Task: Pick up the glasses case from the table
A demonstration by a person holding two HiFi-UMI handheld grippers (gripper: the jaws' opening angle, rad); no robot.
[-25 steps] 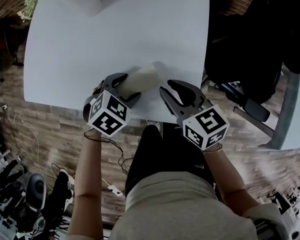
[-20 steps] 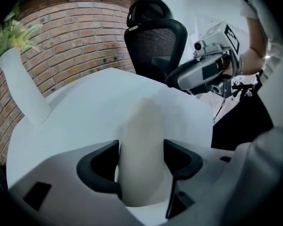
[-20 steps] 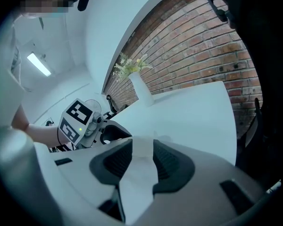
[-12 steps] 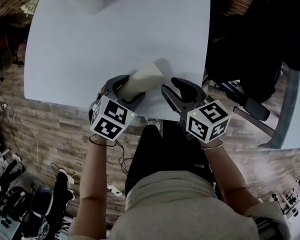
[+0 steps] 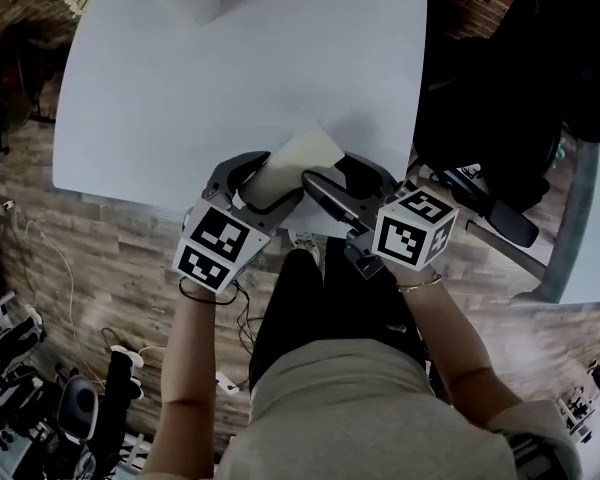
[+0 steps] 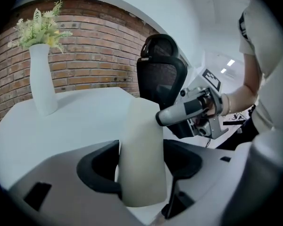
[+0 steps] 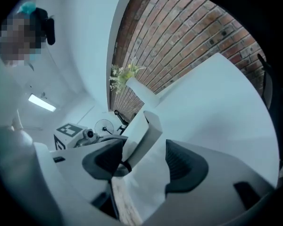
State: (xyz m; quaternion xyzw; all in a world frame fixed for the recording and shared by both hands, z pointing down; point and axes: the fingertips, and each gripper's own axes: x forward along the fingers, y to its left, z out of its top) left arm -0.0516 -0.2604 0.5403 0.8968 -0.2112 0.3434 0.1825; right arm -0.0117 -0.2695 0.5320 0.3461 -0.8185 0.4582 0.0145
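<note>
The cream glasses case (image 5: 295, 158) is clear of the white table (image 5: 230, 68), tilted above its near edge. My left gripper (image 5: 260, 183) is shut on the case's near half; in the left gripper view the case (image 6: 141, 159) fills the gap between both pads. My right gripper (image 5: 340, 178) comes in from the right, and its jaws are opening. The far end of the case (image 7: 141, 135) lies between them, close by the left jaw and well apart from the right one. The right gripper's finger (image 6: 188, 112) shows beside the case's upper right edge.
A white vase (image 6: 42, 79) with pale flowers stands at the table's far left corner. A black office chair (image 6: 162, 74) is past the table's right side, with a brick wall behind. The person's legs are under the near edge.
The left gripper has risen and rolled, lifting the case's end off the table. The right gripper has rolled and shifted left to the case, and its jaws have spread wide.
</note>
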